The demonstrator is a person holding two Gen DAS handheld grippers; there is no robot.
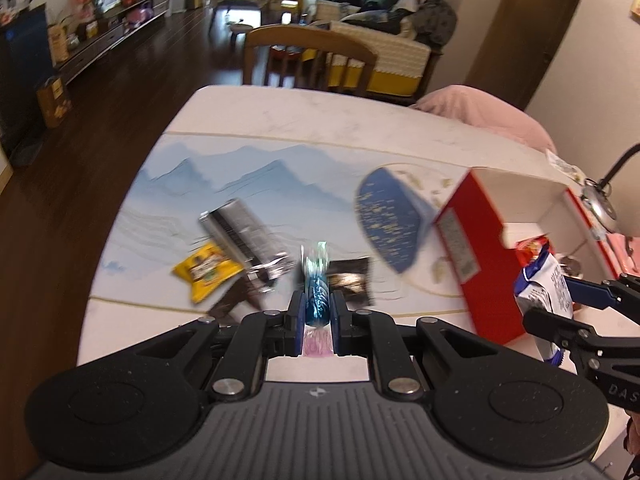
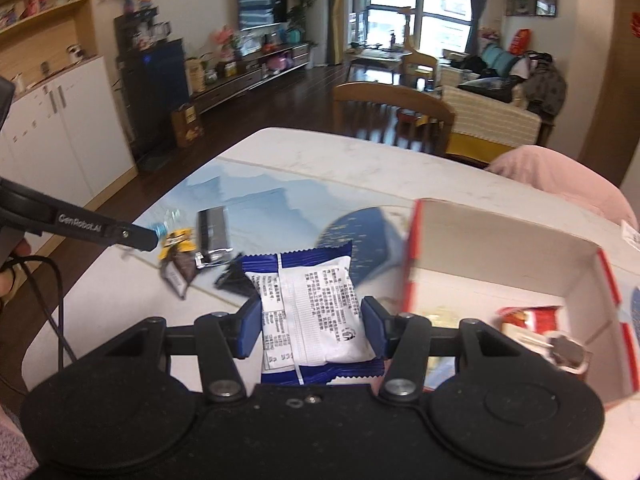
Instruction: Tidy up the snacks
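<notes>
My left gripper is shut on a small blue-green wrapped candy, held above the table. My right gripper is shut on a blue and white snack packet, just left of the open red and white box. The box holds a red packet and a dark wrapped snack. The right gripper and its packet also show in the left wrist view beside the box. A yellow packet, a silver-black packet and a dark packet lie on the mat.
A round blue fan-like object leans beside the box. A blue mountain-print mat covers the white table. A wooden chair stands at the far edge. A pink cushion and a desk lamp are at the right.
</notes>
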